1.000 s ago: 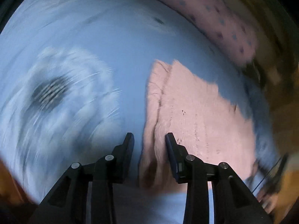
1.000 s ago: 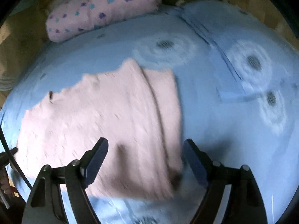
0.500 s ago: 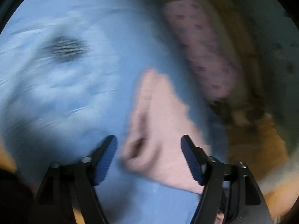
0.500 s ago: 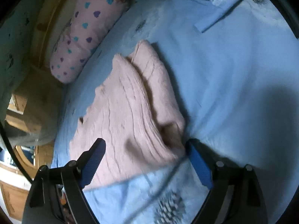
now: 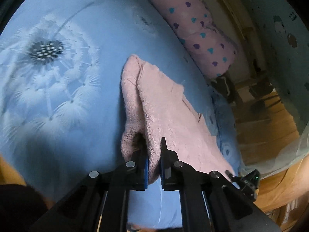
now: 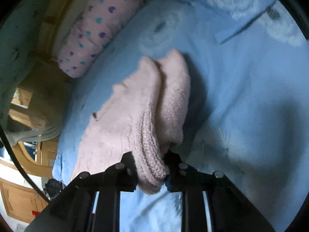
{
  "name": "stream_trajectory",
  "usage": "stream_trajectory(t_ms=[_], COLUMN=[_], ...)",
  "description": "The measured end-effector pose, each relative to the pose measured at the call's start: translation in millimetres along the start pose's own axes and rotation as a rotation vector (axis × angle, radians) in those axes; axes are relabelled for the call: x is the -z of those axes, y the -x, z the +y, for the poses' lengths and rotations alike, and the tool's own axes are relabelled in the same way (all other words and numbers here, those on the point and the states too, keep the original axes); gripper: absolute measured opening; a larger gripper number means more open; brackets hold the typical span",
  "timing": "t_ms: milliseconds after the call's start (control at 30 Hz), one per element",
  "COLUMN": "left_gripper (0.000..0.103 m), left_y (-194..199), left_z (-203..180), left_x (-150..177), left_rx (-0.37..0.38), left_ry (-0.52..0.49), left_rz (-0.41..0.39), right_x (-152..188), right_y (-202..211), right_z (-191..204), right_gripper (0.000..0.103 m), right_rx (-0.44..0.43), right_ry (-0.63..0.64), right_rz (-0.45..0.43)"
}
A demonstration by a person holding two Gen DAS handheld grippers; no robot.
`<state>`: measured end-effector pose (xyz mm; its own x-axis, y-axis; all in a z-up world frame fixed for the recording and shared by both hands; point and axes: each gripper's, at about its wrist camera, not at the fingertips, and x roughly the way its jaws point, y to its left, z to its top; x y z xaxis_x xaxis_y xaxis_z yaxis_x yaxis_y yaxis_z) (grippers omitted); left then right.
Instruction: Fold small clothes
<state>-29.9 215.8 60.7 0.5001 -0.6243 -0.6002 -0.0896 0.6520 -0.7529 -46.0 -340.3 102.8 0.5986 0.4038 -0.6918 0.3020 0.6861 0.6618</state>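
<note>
A pink fuzzy knitted garment (image 5: 166,112) lies partly folded on a light blue bedsheet (image 5: 81,100) printed with dandelions. My left gripper (image 5: 153,154) is shut on the garment's near edge, with the fabric pinched between the jaws. In the right wrist view the same pink garment (image 6: 146,112) is bunched up and lifted at its near end. My right gripper (image 6: 151,166) is shut on a thick fold of it. Both grippers hold the near side of the garment; its far part rests on the sheet.
A pink bolster pillow with blue and purple hearts (image 5: 195,29) lies along the far edge of the bed, also in the right wrist view (image 6: 96,29). Wooden furniture (image 5: 270,119) stands beyond the bed's edge. A fold in the sheet (image 6: 245,27) runs at far right.
Both grippers were open around the garment's near edge half a second ago. Now both have closed on the pink fabric and its near end is bunched and raised.
</note>
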Motion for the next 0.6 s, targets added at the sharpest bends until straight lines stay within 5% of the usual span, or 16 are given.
stream_trajectory(t_ms=[133,300,433,600], left_gripper=[0.0,0.0,0.021,0.031], left_y=[-8.1,4.5,17.1,-28.4], left_z=[5.2,-14.5,-47.4,-60.3], left_x=[-0.5,-9.7,-31.8,-79.2], left_rx=[-0.209,-0.306,-0.271,-0.244], left_ry=[0.053,-0.051,-0.209,-0.207], left_rz=[0.002,-0.086,-0.171,-0.037], right_x=[14.0,12.7,0.9,-23.6], right_y=[2.1,-9.1,10.9,0.3], right_z=[4.1,-14.2,5.0,32.6], right_gripper=[0.024,0.053,0.073,0.078], right_rx=[0.089,0.319,0.353,0.29], right_ry=[0.074,0.063,0.139,0.175], right_rz=[0.055,0.076,-0.048,-0.1])
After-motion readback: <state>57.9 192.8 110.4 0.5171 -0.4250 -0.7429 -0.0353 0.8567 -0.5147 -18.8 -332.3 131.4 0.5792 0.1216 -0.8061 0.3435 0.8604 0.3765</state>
